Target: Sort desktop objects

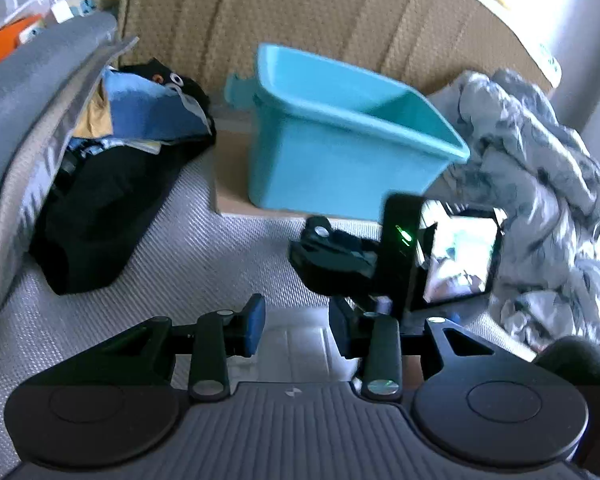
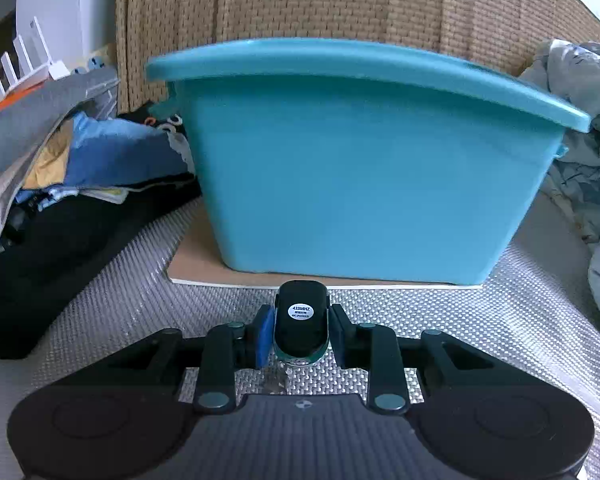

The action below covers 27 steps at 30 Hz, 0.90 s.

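Note:
A small black remote fob (image 2: 300, 320) with a round white sticker sits between the blue pads of my right gripper (image 2: 300, 334), which is shut on it just above the silver mat. Directly ahead stands the teal plastic bin (image 2: 360, 180), close and upright on a thin board (image 2: 196, 270). In the left wrist view the bin (image 1: 340, 140) is farther off, its inside bare where I can see it. My left gripper (image 1: 298, 330) hovers low over the mat, jaws a little apart with nothing gripped. The right hand's black device (image 1: 400, 248) with a green light is just ahead of it.
A heap of dark and blue clothes (image 1: 100, 200) lies left of the bin against a grey cushion (image 1: 28, 80). A rumpled grey patterned blanket (image 1: 540, 200) fills the right side. A woven tan panel (image 2: 300, 0) rises behind the bin. The silver textured mat (image 2: 500, 320) covers the foreground.

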Tool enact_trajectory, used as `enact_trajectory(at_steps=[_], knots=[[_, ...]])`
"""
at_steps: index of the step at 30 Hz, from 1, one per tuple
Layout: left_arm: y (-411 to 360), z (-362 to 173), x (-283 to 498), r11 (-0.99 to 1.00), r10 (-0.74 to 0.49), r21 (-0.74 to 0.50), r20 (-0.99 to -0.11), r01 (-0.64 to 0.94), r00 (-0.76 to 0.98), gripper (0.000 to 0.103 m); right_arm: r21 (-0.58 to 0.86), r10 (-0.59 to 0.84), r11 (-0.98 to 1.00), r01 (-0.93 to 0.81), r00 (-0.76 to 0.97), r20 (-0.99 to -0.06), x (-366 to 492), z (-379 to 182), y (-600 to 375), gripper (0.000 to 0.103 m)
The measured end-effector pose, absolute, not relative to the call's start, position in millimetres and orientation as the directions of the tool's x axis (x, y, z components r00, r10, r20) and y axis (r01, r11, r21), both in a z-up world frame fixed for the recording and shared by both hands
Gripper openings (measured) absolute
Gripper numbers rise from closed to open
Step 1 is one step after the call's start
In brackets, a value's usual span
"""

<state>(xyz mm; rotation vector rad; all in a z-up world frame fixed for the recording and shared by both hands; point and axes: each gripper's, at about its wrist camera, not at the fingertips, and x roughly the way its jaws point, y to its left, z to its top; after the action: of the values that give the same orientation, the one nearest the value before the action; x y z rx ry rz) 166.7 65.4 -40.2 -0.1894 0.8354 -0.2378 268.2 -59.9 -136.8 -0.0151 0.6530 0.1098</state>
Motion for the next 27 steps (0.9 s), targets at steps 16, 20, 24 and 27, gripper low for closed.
enact_trajectory(at_steps=[16, 20, 24, 27], knots=[[63.1, -37.8, 158.0, 0.961, -0.266, -0.245, -0.680, 0.129, 0.683, 0.039, 0.032, 0.089, 0.996, -0.085, 0.841, -0.534, 244.8, -81.5, -91.5, 0.032], [63.8, -33.3, 157.2, 0.956, -0.273, -0.267, -0.655, 0.122, 0.705, 0.039, 0.015, 0.093, 0.995, -0.098, 0.860, -0.502, 234.8, -65.1, -93.6, 0.032], [63.8, -30.3, 159.9, 0.959, -0.260, -0.258, -0.644, 0.116, 0.719, 0.039, 0.021, 0.099, 0.995, -0.101, 0.875, -0.474, 227.8, -51.0, -96.3, 0.032], [64.7, -28.3, 160.6, 0.961, -0.247, -0.256, -0.634, 0.102, 0.733, 0.039, 0.027, 0.098, 0.995, -0.097, 0.888, -0.450, 225.8, -41.5, -95.9, 0.032]])
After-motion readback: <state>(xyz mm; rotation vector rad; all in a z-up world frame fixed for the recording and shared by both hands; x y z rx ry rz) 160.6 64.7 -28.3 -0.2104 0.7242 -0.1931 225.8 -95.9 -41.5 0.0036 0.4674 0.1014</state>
